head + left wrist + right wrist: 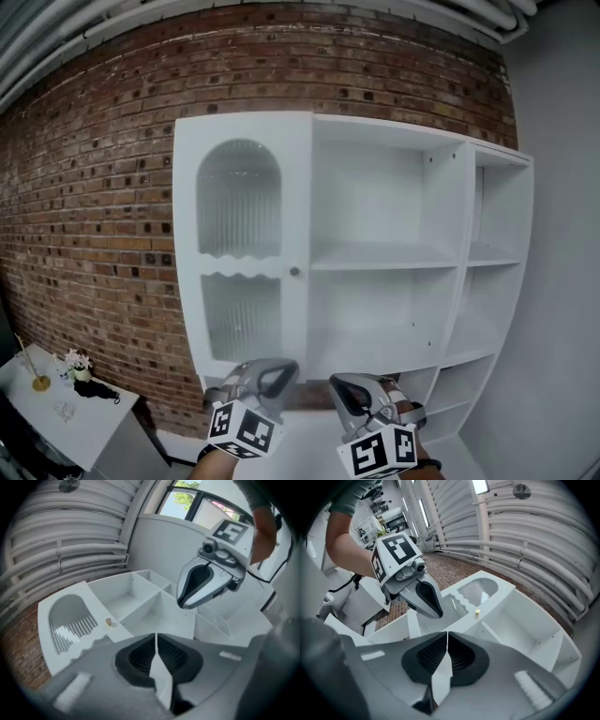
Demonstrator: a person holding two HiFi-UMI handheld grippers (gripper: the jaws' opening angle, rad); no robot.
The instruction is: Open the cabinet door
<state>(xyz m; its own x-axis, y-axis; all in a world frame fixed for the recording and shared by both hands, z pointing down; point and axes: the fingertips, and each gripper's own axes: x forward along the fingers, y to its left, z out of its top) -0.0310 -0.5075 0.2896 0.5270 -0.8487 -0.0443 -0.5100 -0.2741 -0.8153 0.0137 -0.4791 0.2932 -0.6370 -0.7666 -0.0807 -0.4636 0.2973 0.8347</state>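
Observation:
A white cabinet (394, 255) stands against a brick wall. Its left door (242, 309) is closed, with arched ribbed glass panels and a small round knob (294, 272) at its right edge. Both grippers hover low in the head view, some way in front of the cabinet and touching nothing. My left gripper (272, 371) is below the door and my right gripper (349, 386) is beside it. In the left gripper view the left gripper (155, 639) has its jaws together and empty, with the knob (108, 621) ahead. In the right gripper view the right gripper (447, 637) is likewise shut and empty, with the knob (477, 612) beyond.
To the right of the door are open shelves (384, 253) and a narrower shelf column (492, 253). A grey wall (567, 281) borders the cabinet's right side. A low white table (94, 427) with small items stands at the lower left. Pipes run along the ceiling.

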